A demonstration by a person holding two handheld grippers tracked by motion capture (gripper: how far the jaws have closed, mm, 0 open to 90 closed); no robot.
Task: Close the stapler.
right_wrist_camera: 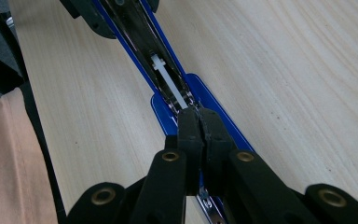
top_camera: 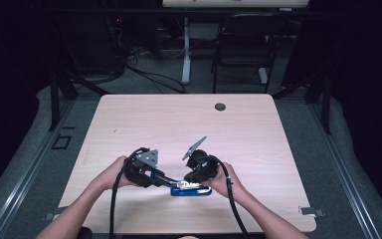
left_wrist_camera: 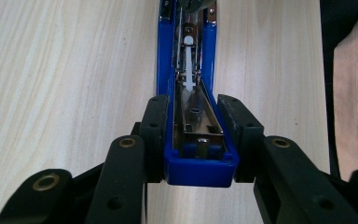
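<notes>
A blue stapler (top_camera: 194, 191) lies opened up near the table's front edge, between my two grippers. In the left gripper view my left gripper (left_wrist_camera: 195, 135) is shut on the end of the stapler's blue arm (left_wrist_camera: 165, 70), one pad on each side wall; the metal channel and its white pusher (left_wrist_camera: 188, 65) run away from me. My right gripper (right_wrist_camera: 199, 126) has its jaws pressed together, tips at the near end of the white pusher (right_wrist_camera: 168, 84), above the blue base (right_wrist_camera: 205, 100). Whether anything thin sits between them I cannot tell. From above, left gripper (top_camera: 161, 177) and right gripper (top_camera: 191, 181) face each other.
The light wooden table (top_camera: 179, 124) has a round cable hole (top_camera: 220, 106) at the back. A black chair (top_camera: 243, 45) and cables stand on the floor beyond it. The person's lap shows beside the table edge (right_wrist_camera: 9, 163).
</notes>
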